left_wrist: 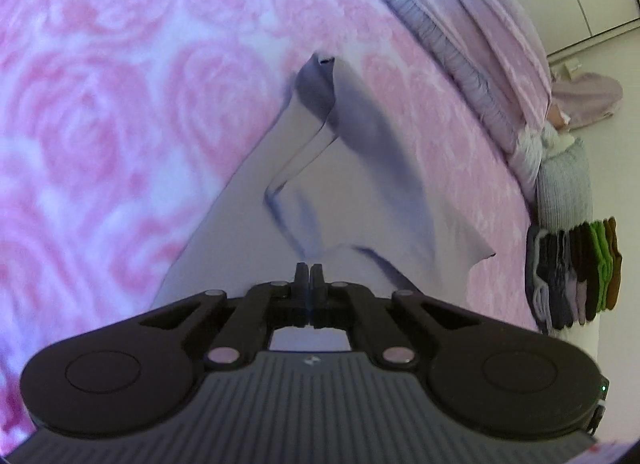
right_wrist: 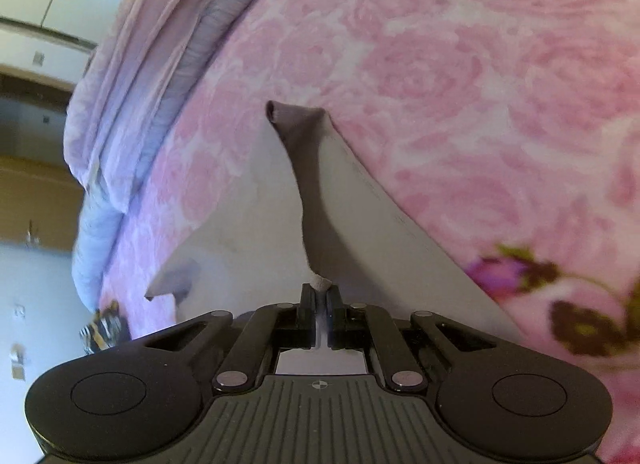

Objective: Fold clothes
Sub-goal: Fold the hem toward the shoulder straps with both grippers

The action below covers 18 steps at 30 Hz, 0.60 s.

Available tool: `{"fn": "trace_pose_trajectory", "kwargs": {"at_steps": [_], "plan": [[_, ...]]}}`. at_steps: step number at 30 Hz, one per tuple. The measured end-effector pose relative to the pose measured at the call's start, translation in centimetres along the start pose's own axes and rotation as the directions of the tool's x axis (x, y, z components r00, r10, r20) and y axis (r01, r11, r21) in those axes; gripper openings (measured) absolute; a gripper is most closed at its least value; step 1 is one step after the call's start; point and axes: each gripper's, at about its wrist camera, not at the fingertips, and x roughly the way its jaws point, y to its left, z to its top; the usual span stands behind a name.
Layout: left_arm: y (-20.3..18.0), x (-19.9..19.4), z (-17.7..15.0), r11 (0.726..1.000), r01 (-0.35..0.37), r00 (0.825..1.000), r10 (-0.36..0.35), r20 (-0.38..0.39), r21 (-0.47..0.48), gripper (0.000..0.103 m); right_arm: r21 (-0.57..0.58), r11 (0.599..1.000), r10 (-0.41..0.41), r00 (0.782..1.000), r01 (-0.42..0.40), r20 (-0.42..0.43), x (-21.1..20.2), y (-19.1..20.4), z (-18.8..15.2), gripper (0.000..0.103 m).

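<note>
A pale lilac-white garment [left_wrist: 248, 224] lies spread over a pink rose-patterned blanket [left_wrist: 100, 104]. In the left wrist view my left gripper [left_wrist: 309, 270] is shut on the garment's near edge, and creases run away from the pinch toward a raised, shadowed fold [left_wrist: 320, 84]. In the right wrist view my right gripper [right_wrist: 319, 291] is shut on another bit of the same garment [right_wrist: 256, 224], with a taut grey-brown ridge of cloth [right_wrist: 308, 184] rising from the fingertips to a far corner. A loose corner [right_wrist: 172, 280] droops at the left.
Bunched lilac bedding [left_wrist: 460, 24] lines the far edge of the bed. A stack of folded clothes in dark, green and brown shades [left_wrist: 576, 268] sits at the bed's right side below a grey knitted item [left_wrist: 564, 184]. A blanket with dark flowers [right_wrist: 560, 304] lies at the right.
</note>
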Motion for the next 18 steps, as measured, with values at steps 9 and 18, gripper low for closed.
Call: {"fn": "trace_pose_trajectory", "kwargs": {"at_steps": [9,18], "plan": [[1.5,2.8,1.8,0.979,0.037,0.998,-0.027,0.053,-0.201,0.016,-0.004,1.000,-0.026,1.000,0.026,-0.007,0.8,-0.6,0.0,0.001],[1.1,4.7,2.3,0.982,0.004,0.998,0.009,0.068,-0.187,0.000,-0.004,0.999,-0.040,0.999,0.040,-0.002,0.7,-1.2,0.4,0.001]]}}
